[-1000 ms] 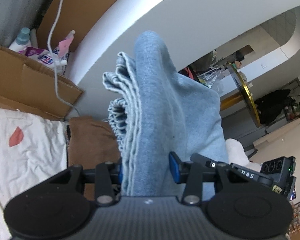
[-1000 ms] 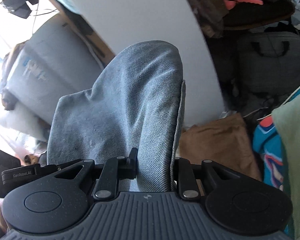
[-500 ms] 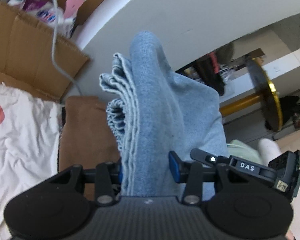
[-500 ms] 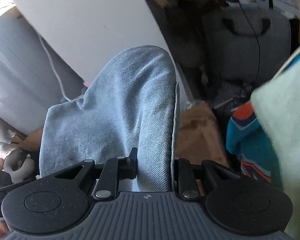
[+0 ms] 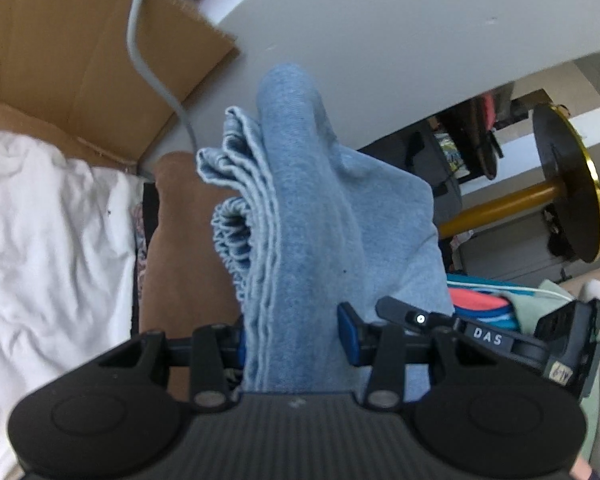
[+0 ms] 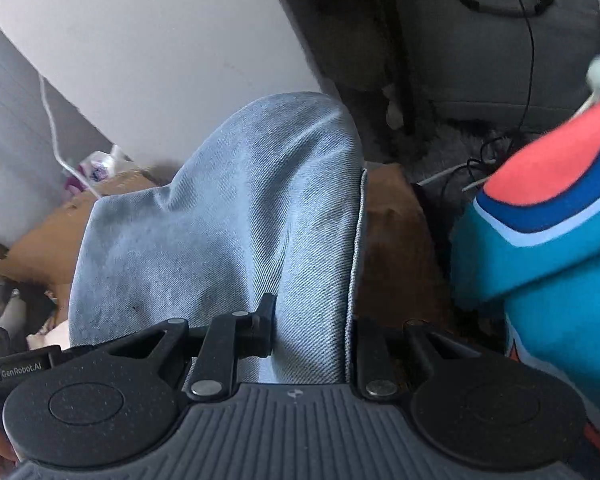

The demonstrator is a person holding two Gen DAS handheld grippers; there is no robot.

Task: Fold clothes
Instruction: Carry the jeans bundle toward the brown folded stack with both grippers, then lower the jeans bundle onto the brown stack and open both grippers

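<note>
In the left wrist view, the left claw (image 5: 292, 340) is squeezed tight on the blue jeans (image 5: 300, 216). The jeans stick up between its two fingers in thick folded layers. A white cloth (image 5: 48, 232) lies to its left, and a brown cloth (image 5: 180, 248) lies under the jeans.

In the right wrist view, the right claw (image 6: 312, 332) is also pinching the blue jeans (image 6: 236, 224), which bulge up ahead of it. A bright teal and red cloth (image 6: 540, 240) sits to its right.

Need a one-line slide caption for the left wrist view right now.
Left gripper clamps a bunched light-blue denim garment above a brown cloth and white fabric.
</note>
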